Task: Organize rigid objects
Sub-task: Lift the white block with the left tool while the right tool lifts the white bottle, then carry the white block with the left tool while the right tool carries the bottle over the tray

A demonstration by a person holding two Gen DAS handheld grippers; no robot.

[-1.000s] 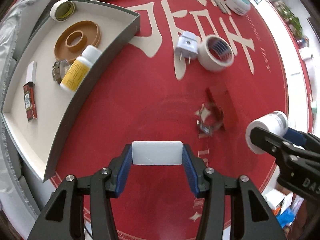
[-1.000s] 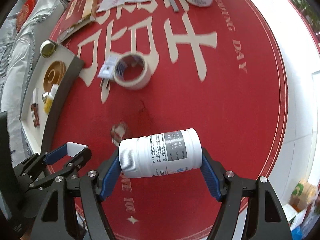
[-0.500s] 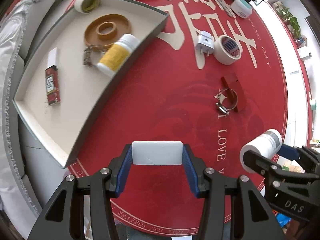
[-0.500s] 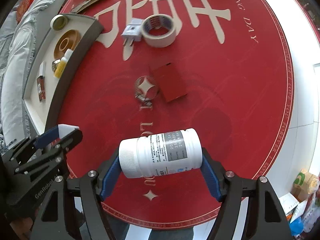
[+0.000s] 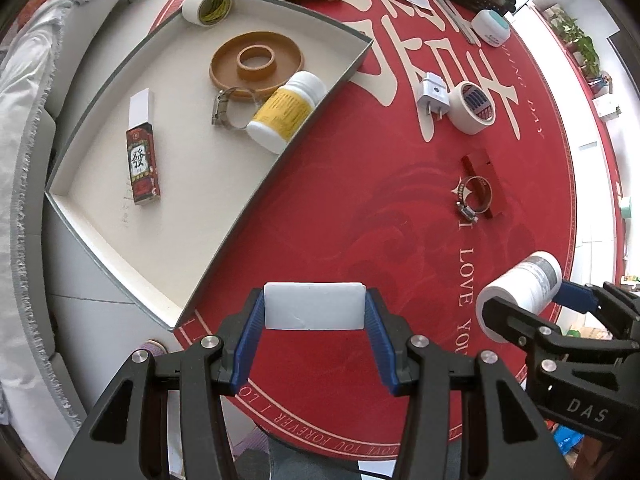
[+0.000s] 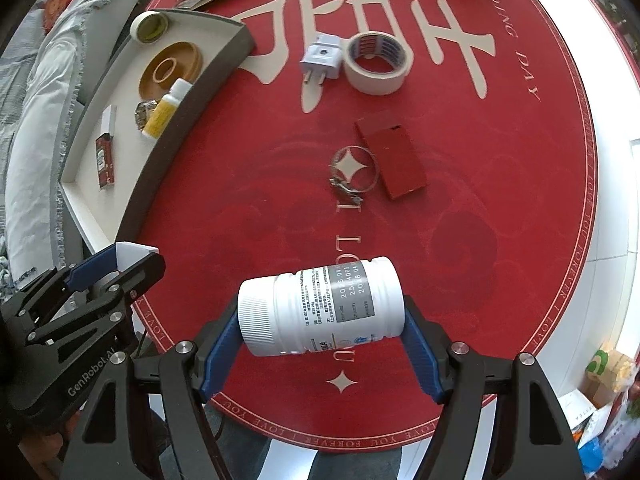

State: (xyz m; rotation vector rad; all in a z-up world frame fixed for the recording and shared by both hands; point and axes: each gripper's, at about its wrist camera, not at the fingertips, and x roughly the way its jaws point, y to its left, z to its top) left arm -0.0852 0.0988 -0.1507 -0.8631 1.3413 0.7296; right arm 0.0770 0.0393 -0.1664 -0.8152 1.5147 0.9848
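The left tool (image 5: 315, 312) is clamped on a flat white block (image 5: 315, 305) above the near edge of the red worktop (image 5: 360, 208), and the right tool (image 6: 320, 312) grips a white bottle (image 6: 320, 305) lying crosswise between its fingers. Farther out, a hose clamp (image 6: 352, 176) touches a red card (image 6: 392, 158) near the worktop's middle. At ten o'clock a curved tray (image 5: 280, 158) holds a yellow-labelled bottle (image 5: 286, 111), a brown ring (image 5: 256, 62) and a small red box (image 5: 142, 162); toward twelve o'clock a plug adapter (image 6: 322, 56) sits just beside a tape roll (image 6: 376, 62).

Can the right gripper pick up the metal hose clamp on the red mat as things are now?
Probably not yet. The right gripper is shut on the white bottle, so its jaws are full. The hose clamp itself lies uncovered on the red mat, beside the red card.
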